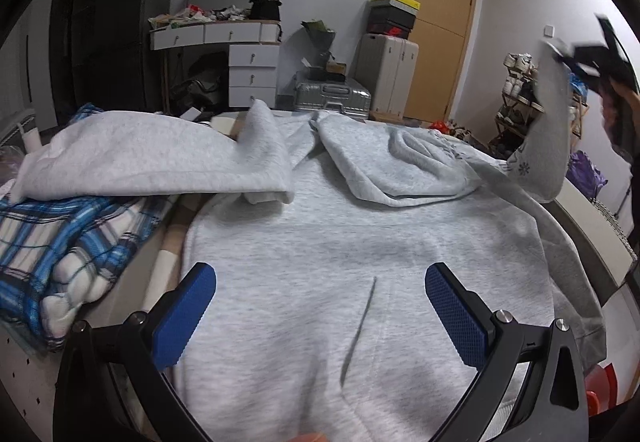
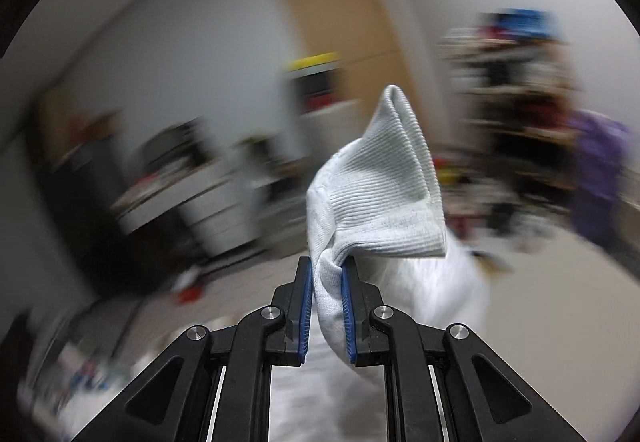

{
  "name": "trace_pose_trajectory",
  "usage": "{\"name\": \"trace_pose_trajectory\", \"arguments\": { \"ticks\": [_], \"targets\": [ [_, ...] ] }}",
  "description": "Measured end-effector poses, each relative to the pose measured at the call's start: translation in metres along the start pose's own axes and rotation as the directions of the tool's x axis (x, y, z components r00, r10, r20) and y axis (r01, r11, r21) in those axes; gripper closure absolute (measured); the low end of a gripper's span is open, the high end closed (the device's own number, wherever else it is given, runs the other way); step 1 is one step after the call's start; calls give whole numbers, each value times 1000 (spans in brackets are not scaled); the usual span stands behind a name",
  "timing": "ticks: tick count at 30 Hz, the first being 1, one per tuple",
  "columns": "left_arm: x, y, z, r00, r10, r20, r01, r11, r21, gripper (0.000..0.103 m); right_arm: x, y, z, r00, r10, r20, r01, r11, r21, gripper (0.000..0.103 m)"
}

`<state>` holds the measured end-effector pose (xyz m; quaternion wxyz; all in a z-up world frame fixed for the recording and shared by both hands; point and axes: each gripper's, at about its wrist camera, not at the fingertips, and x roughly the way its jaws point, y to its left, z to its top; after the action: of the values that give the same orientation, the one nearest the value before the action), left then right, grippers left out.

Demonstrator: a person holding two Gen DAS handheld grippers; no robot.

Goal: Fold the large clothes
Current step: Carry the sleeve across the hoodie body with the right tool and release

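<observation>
My left tongs (image 1: 320, 316) spread, empty, over grey hoodie (image 1: 360, 242) lying flat on worktop (image 1: 24, 370) | right tongs (image 2: 327, 306) pinching raised ribbed cuff (image 2: 384, 182) | far sleeve (image 1: 160, 162) already folded inward; this sleeve and body unfolded

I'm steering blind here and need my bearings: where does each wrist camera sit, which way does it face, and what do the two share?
Left wrist: rides the open left gripper, looking down over the grey hoodie toward the door; its blue pads show.
Right wrist: rides the right gripper, shut on the hoodie's ribbed cuff, facing the blurred room.
Shared: the hoodie, the door and the right gripper, seen lifting the sleeve.
</observation>
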<state>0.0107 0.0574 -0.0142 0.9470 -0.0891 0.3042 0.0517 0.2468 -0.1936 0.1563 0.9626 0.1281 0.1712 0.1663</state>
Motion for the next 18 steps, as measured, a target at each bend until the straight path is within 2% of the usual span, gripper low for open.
{"name": "trace_pose_trajectory", "arguments": {
  "ticks": [2, 3, 4, 5, 6, 7, 8, 9, 10, 12, 13, 14, 16, 18],
  "targets": [
    [-8, 8, -2, 999, 36, 10, -35, 999, -11, 1, 26, 61, -24, 989, 132, -72, -136, 989, -53, 90],
    [-11, 11, -3, 999, 47, 14, -47, 999, -17, 1, 42, 92, -42, 970, 209, -124, -218, 974, -66, 90],
    [-15, 15, -5, 998, 62, 17, -62, 998, -27, 1, 60, 125, -65, 939, 280, -199, -301, 950, -83, 89],
    [-19, 22, -6, 996, 82, 17, -82, 996, -42, 1, 76, 146, -86, 908, 322, -269, -356, 930, -87, 83],
    [-20, 27, -8, 995, 95, 16, -94, 994, -52, 1, 96, 175, -116, 846, 366, -388, -434, 896, -99, 81],
    [-22, 31, -9, 994, 110, 14, -109, 992, -62, 1, 106, 190, -134, 809, 379, -450, -471, 875, -110, 75],
    [-24, 37, -11, 992, 129, 10, -127, 989, -74, 1, 112, 199, -150, 790, 369, -489, -484, 866, -129, 74],
    [-24, 40, -12, 991, 137, 5, -136, 987, -81, 1, 113, 202, -164, 793, 342, -504, -472, 868, -153, 74],
    [-24, 44, -13, 990, 143, 2, -142, 986, -88, 1, 114, 197, -172, 804, 309, -507, -445, 879, -170, 73],
    [-19, 49, -13, 990, 140, -5, -140, 984, -107, 1, 117, 179, -175, 824, 251, -509, -376, 913, -159, 67],
    [-16, 51, -13, 991, 134, -10, -135, 984, -117, 1, 114, 157, -173, 840, 205, -503, -317, 937, -147, 60],
    [-11, 52, -12, 992, 124, -15, -124, 984, -130, 1, 108, 132, -169, 857, 151, -493, -251, 957, -143, 57],
    [-1, 52, -8, 994, 106, -23, -108, 984, -142, 1, 97, 90, -158, 878, 83, -472, -164, 978, -133, 57],
    [9, 47, -3, 997, 76, -25, -79, 988, -136, 1, 73, 45, -153, 899, 21, -438, -74, 992, -104, 47]
  ]
}}
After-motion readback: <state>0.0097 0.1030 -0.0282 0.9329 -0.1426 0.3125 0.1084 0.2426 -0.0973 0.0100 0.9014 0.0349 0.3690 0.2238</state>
